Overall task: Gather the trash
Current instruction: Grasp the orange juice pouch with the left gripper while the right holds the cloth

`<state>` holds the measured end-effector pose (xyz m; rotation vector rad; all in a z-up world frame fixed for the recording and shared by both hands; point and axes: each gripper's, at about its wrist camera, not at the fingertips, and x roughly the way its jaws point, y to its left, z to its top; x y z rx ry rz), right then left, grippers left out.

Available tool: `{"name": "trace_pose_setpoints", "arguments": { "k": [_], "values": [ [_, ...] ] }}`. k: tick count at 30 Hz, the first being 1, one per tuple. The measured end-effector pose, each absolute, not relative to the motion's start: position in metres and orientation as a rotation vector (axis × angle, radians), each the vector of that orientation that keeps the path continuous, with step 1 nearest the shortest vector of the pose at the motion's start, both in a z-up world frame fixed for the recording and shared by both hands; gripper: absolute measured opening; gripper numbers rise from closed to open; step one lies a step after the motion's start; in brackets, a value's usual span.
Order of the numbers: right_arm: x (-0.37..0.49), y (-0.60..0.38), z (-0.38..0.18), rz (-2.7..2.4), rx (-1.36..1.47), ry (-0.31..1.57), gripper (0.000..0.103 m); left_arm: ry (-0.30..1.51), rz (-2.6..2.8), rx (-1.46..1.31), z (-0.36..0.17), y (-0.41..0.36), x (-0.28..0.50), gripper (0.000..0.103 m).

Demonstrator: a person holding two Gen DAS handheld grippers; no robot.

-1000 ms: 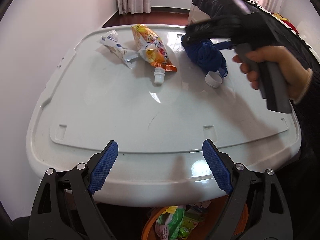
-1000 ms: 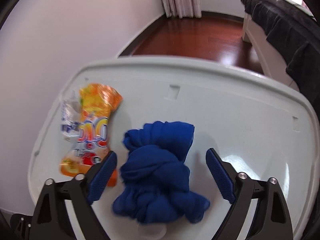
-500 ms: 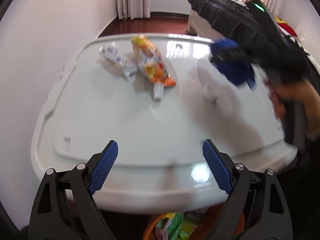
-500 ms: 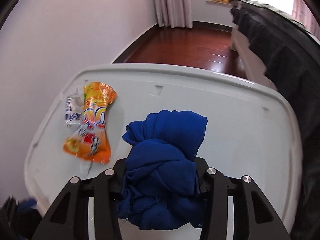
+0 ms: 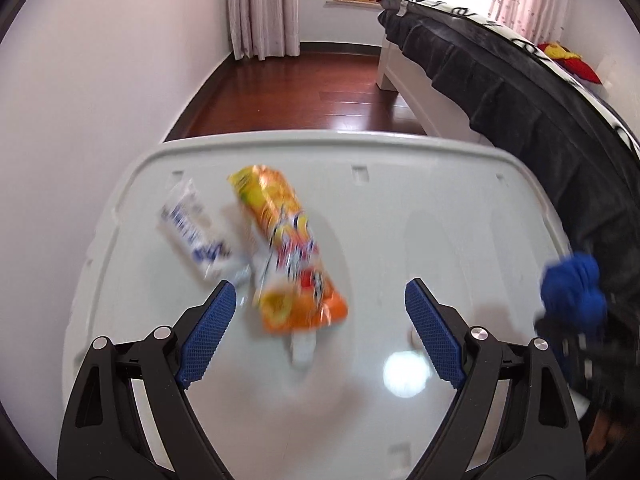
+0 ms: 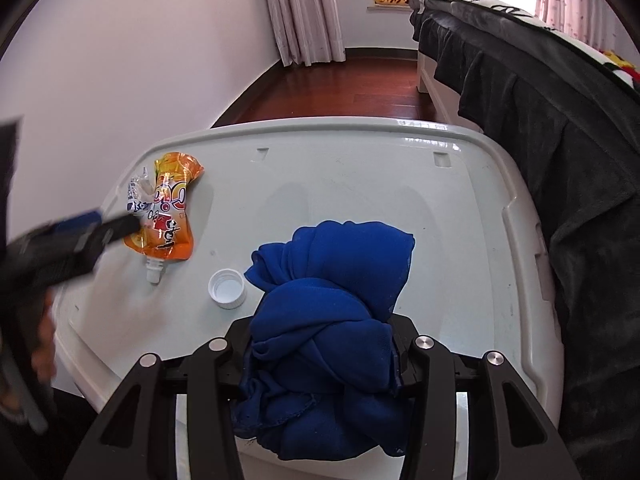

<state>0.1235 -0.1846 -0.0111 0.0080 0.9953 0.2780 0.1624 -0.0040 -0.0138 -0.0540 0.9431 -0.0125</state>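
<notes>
No bin shows from here, only the white plastic lid (image 6: 360, 184) that serves as a tabletop. The right gripper (image 6: 320, 354) is clamped tight on a bunched blue cloth (image 6: 328, 304), held above the lid's near edge, with a white bottle cap (image 6: 227, 289) lying just ahead and to its left. The left gripper (image 5: 320, 330) hangs with its jaws spread wide and nothing between the pads, and just ahead of them lies the orange spouted pouch (image 5: 288, 252), a crumpled white-and-blue wrapper (image 5: 196, 232) touching its left side, while a dark-covered bed (image 6: 540, 92) crowds the lid on the right.
</notes>
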Motion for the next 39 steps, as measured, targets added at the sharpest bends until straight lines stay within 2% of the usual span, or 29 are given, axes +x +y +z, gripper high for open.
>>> {"name": "trace_pose_setpoints", "arguments": {
  "k": [7,13,14,15,16,22,28,39],
  "values": [
    [0.128,-0.186,-0.017,0.304,0.032,1.009,0.047,0.99,0.016,-0.053,-0.038,0.005,0.223,0.084],
    [0.134,-0.185,-0.019,0.319,0.041,1.022,0.047,1.086,0.048,-0.092,-0.079,0.018,0.258,0.084],
    [0.134,-0.185,-0.019,0.323,0.042,1.02,0.047,1.062,0.072,-0.077,-0.082,0.018,0.259,0.08],
    [0.135,-0.184,-0.019,0.325,0.042,1.019,0.047,1.044,0.071,-0.051,-0.081,0.016,0.259,0.072],
    [0.135,-0.184,-0.019,0.326,0.042,1.017,0.047,1.022,0.046,-0.032,-0.08,0.011,0.26,0.048],
    [0.133,-0.181,-0.016,0.332,0.042,1.002,0.047,0.994,0.056,-0.02,-0.075,0.0,0.253,0.038],
    [0.132,-0.186,-0.014,0.306,0.042,0.989,0.047,0.941,0.074,-0.008,-0.055,-0.006,0.234,0.034],
    [0.095,-0.184,0.016,0.336,0.083,0.93,0.047,0.804,0.036,0.05,0.031,-0.022,0.154,0.034]
  ]
}}
